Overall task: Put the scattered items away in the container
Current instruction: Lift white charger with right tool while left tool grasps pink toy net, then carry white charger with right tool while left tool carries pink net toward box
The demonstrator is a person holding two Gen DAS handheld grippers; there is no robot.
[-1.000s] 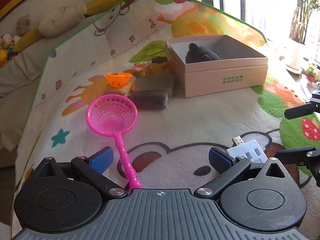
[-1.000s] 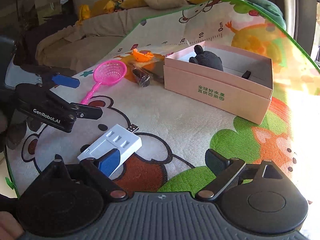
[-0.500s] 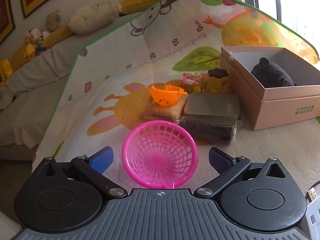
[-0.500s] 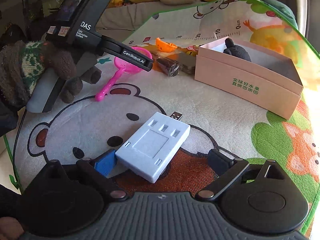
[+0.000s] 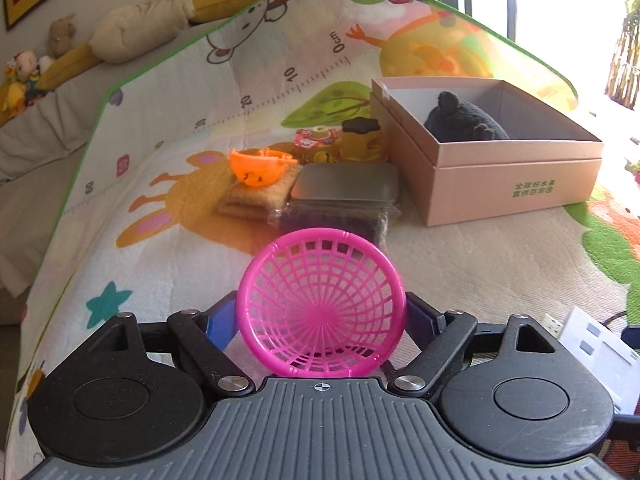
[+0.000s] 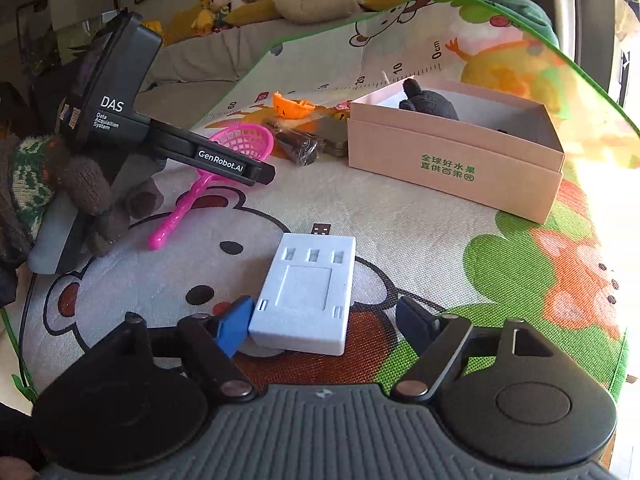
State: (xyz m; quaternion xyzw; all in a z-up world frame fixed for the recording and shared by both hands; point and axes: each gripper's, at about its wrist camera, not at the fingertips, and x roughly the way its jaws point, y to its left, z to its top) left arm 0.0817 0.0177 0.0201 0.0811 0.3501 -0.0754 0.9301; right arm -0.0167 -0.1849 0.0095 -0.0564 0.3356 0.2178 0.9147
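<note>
A pink scoop net (image 5: 320, 304) stands tipped up between my left gripper's (image 5: 320, 318) closing jaws, both pads against its round hoop. From the right wrist view its handle (image 6: 176, 212) slopes down to the mat under the left gripper's fingers (image 6: 224, 160). A white USB charger (image 6: 308, 296) lies flat between my right gripper's (image 6: 324, 320) closing jaws. The blue left pad touches its corner and the right pad stands apart from it. The pink cardboard box (image 5: 500, 188) sits at the far right with a dark plush toy (image 5: 464, 120) inside.
Left of the box lie an orange toy (image 5: 260, 166) on a folded tan cloth (image 5: 256, 198), a grey tin (image 5: 346, 182), a dark wrapped packet (image 5: 332, 220) and a yellow jar (image 5: 360, 140). The play mat (image 5: 180, 240) drops off at its green left edge. A gloved hand (image 6: 88, 184) holds the left gripper.
My left gripper slid forward from the net's handle to its hoop and narrowed onto it, tipping it up. My right gripper closed in around the charger, whose plug end swung toward the box.
</note>
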